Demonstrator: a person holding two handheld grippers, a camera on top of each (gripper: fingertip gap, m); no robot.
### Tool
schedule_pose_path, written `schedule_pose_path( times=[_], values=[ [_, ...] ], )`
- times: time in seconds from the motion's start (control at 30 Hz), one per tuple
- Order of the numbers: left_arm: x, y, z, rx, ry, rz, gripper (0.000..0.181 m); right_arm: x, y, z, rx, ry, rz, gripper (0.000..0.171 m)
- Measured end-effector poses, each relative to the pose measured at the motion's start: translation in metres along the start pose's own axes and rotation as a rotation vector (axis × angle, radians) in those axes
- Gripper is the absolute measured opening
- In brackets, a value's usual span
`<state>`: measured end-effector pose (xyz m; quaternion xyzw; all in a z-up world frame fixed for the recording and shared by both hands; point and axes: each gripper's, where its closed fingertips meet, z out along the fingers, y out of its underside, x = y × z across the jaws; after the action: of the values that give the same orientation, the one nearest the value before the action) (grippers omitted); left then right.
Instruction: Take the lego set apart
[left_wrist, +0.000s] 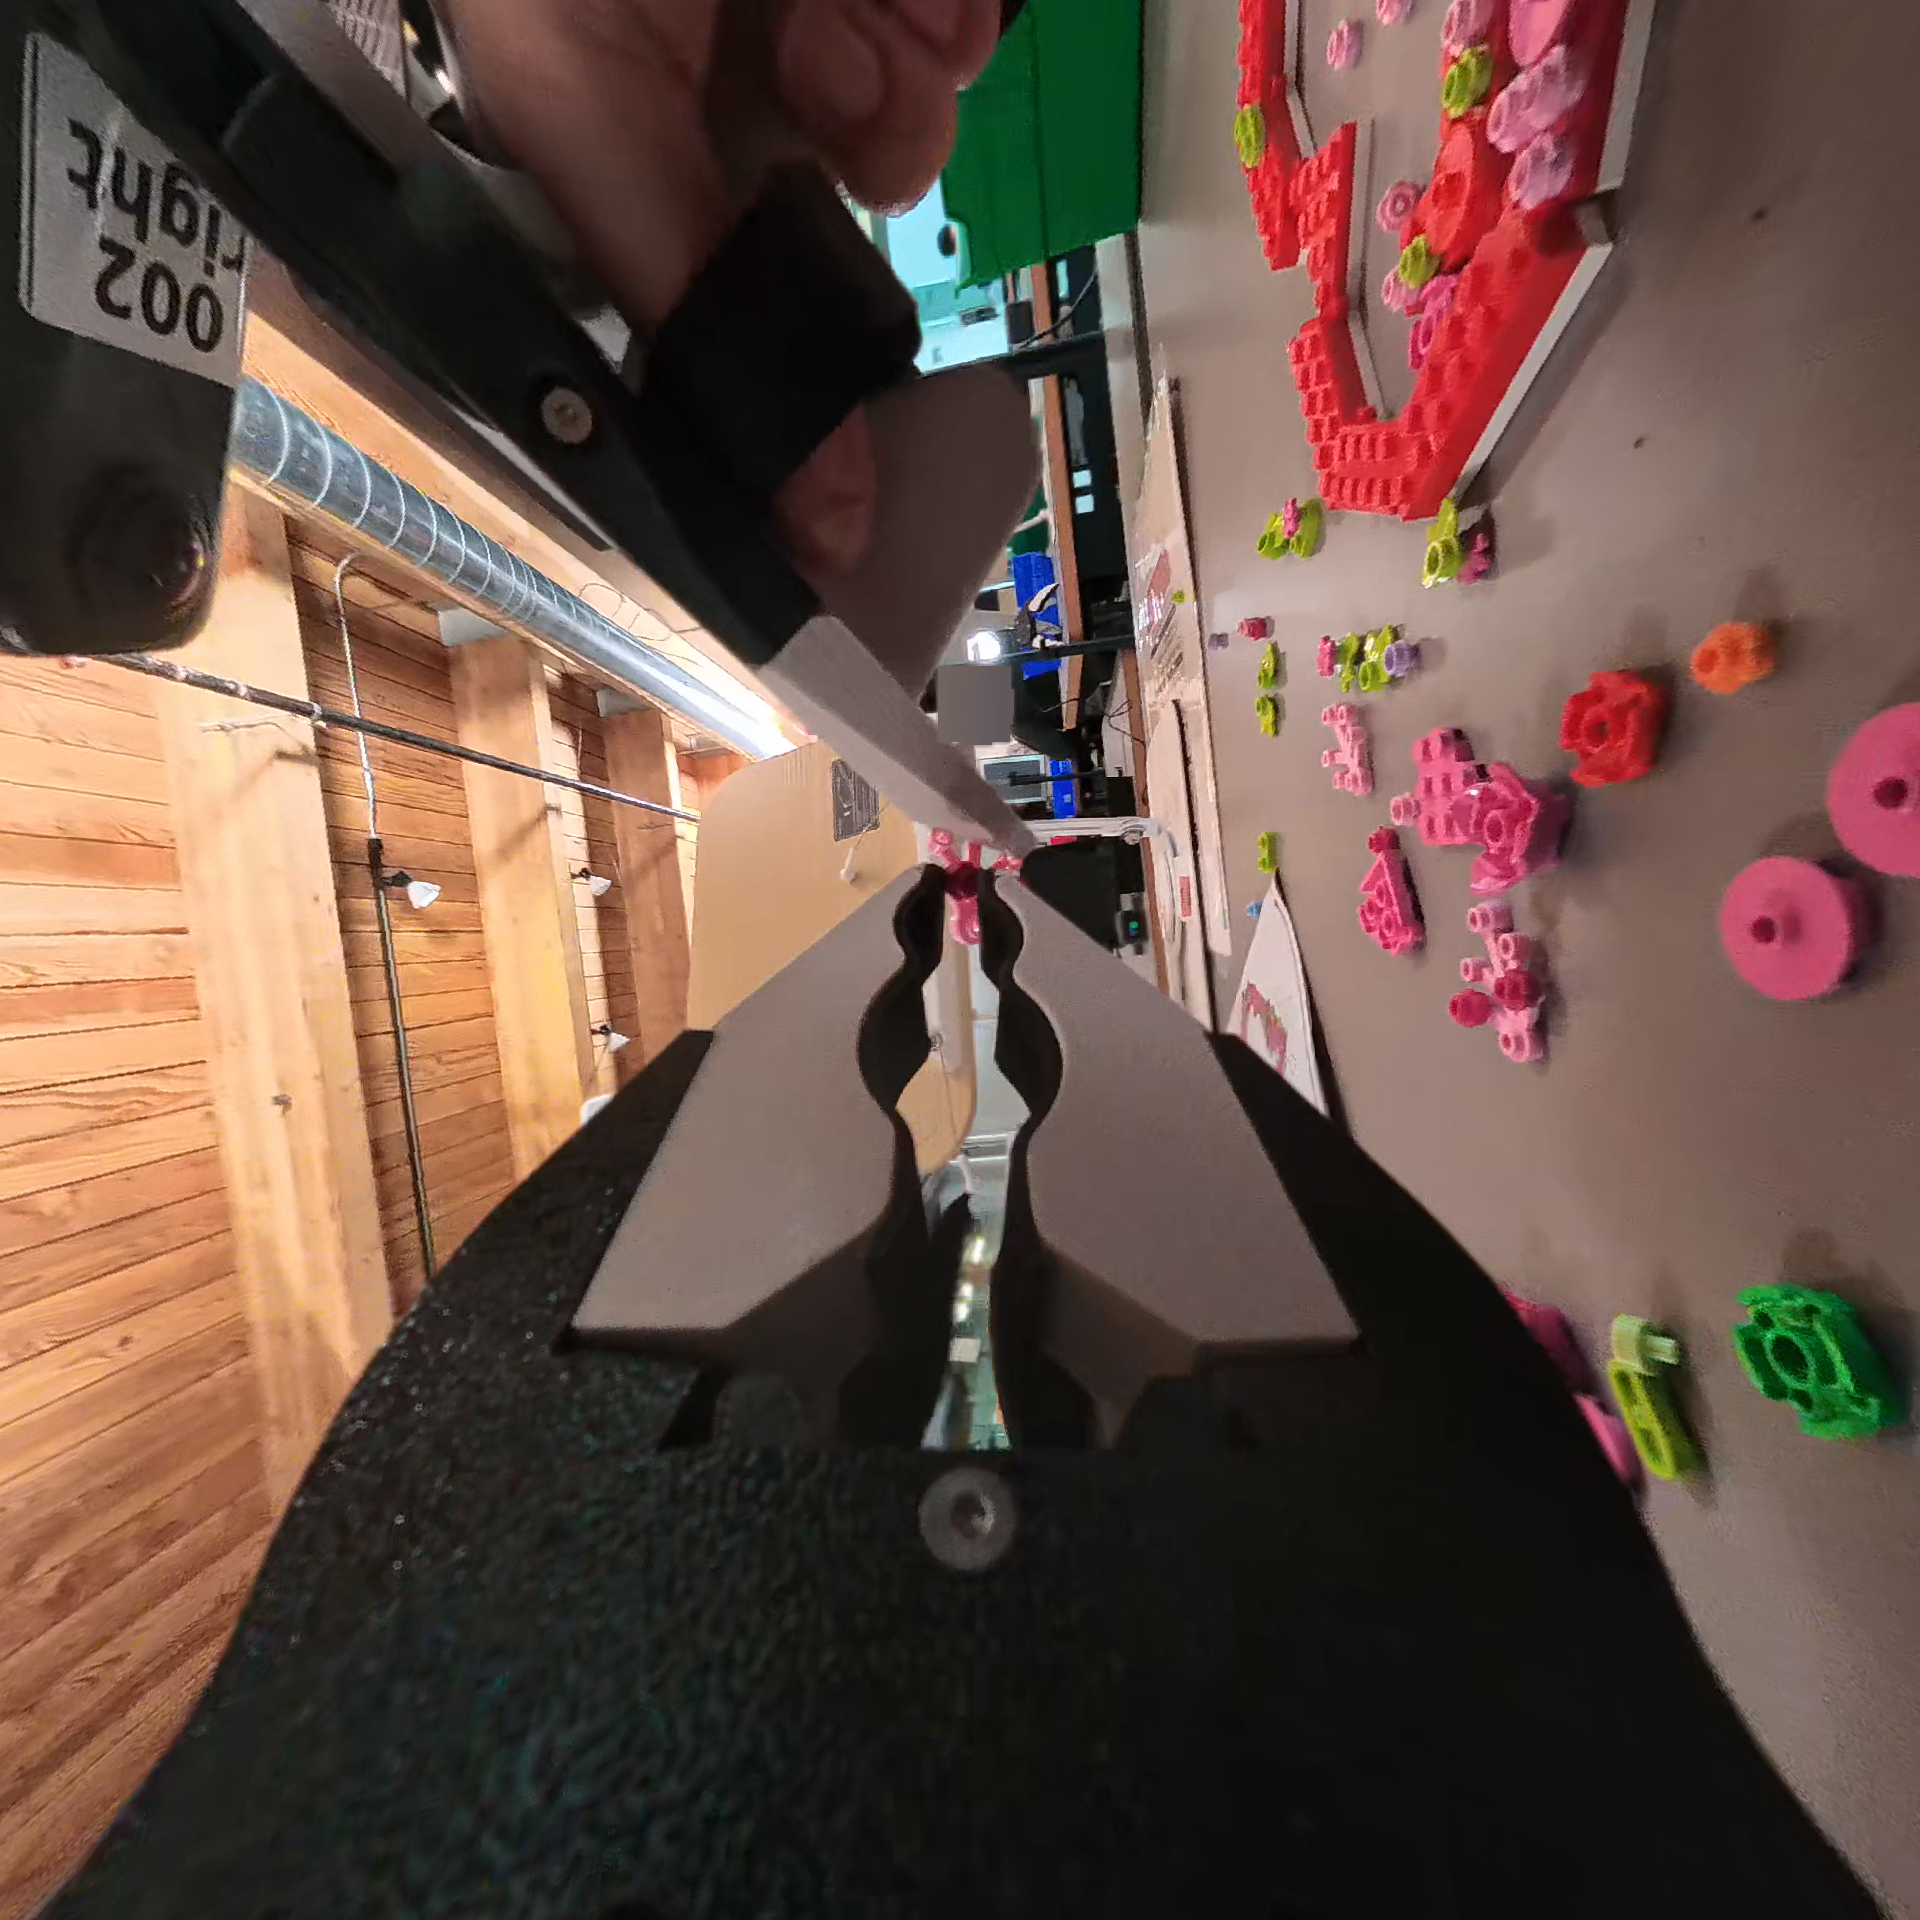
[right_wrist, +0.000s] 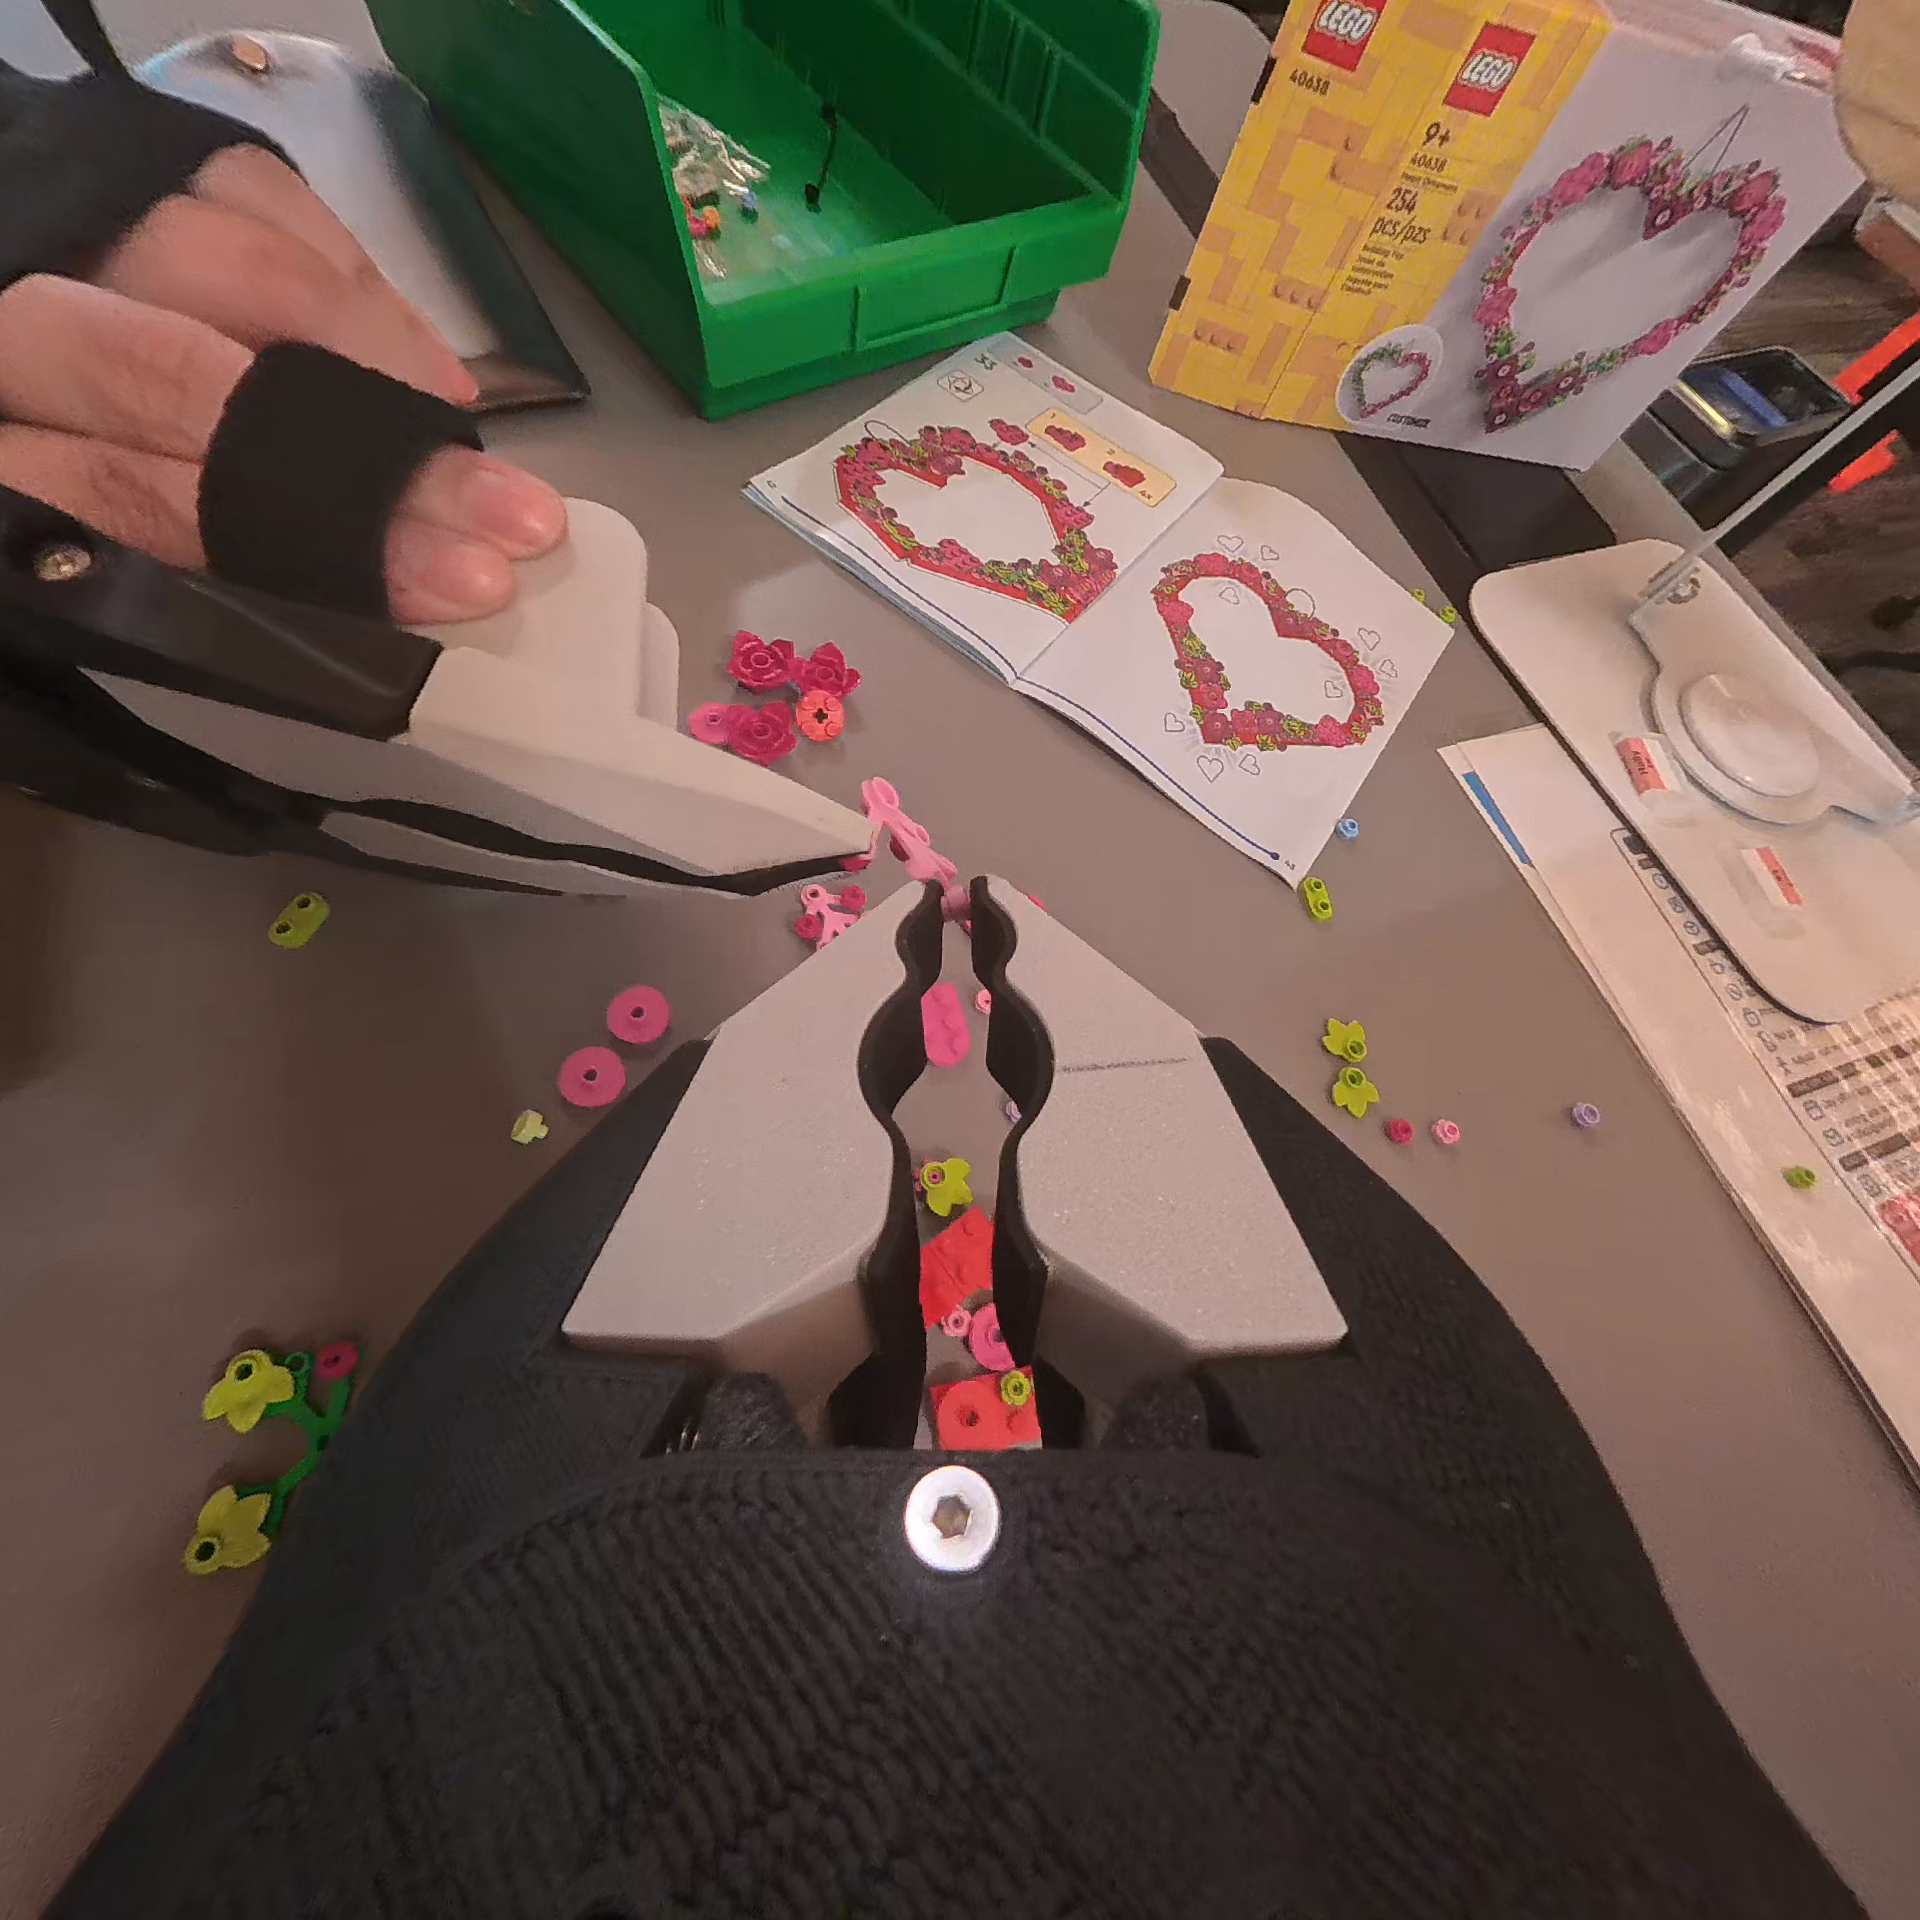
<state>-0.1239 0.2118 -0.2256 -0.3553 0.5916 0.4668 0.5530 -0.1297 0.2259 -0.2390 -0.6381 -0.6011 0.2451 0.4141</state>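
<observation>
A small pink lego piece is held above the grey table between both grippers. My right gripper is shut on its near end. My left gripper comes in from the left, shut on its other end. In the left wrist view my left gripper pinches the pink piece, and the right gripper meets it from the upper left. The red heart-shaped lego frame with some pink flowers lies on the table, partly taken apart.
Loose pink, red, lime and green pieces lie scattered on the table. A green bin, an open instruction booklet and the set's box stand at the far side. Papers lie at the right.
</observation>
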Motion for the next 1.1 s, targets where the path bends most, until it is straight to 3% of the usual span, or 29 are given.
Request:
schedule_pose_path(
  times=[0.17, 0.23, 0.3, 0.4, 0.5, 0.57, 0.63, 0.7, 0.8, 0.93, 1.03, 1.1],
  values=[
    [-0.004, 0.0, -0.002, 0.006, -0.026, 0.032, 0.003, -0.002, -0.004, -0.002, 0.028, -0.026, 0.026, 0.004],
    [-0.006, 0.0, -0.003, 0.024, -0.022, -0.049, 0.003, -0.002, -0.006, -0.003, 0.034, -0.024, 0.022, 0.004],
    [-0.012, 0.001, -0.003, 0.069, -0.001, -0.246, 0.002, -0.002, -0.011, -0.007, 0.057, -0.018, 0.01, 0.004],
    [-0.027, 0.005, -0.005, 0.185, 0.063, -0.707, 0.003, -0.002, -0.024, -0.015, 0.123, -0.01, 0.002, 0.004],
    [-0.051, 0.02, -0.013, 0.297, 0.028, -1.08, 0.003, 0.039, -0.026, -0.034, 0.135, 0.23, -0.072, 0.003],
    [-0.063, 0.042, -0.02, 0.33, 0.012, -1.293, 0.003, 0.049, -0.031, -0.049, 0.223, 0.186, 0.034, 0.003],
    [-0.054, 0.057, -0.013, 0.27, 0.069, -1.41, 0.003, 0.052, -0.034, -0.056, 0.266, 0.121, 0.108, 0.003],
    [-0.018, 0.059, 0.004, 0.112, 0.271, -1.477, 0.003, 0.053, -0.032, -0.055, 0.262, 0.085, 0.132, 0.003],
    [0.037, 0.042, 0.012, -0.04, 0.579, -1.56, 0.003, 0.041, -0.023, -0.043, 0.223, -0.036, 0.19, 0.003],
    [0.087, 0.028, 0.006, -0.222, 0.875, -1.628, 0.011, 0.027, -0.008, -0.025, 0.185, -0.182, 0.293, 0.003],
    [0.097, 0.026, 0.005, -0.264, 0.928, -1.68, 0.03, 0.022, -0.003, -0.018, 0.178, -0.241, 0.341, 0.003],
    [0.092, 0.03, 0.009, -0.253, 0.871, -1.679, 0.042, 0.019, -0.004, -0.016, 0.196, -0.274, 0.364, 0.003]
  ],
)
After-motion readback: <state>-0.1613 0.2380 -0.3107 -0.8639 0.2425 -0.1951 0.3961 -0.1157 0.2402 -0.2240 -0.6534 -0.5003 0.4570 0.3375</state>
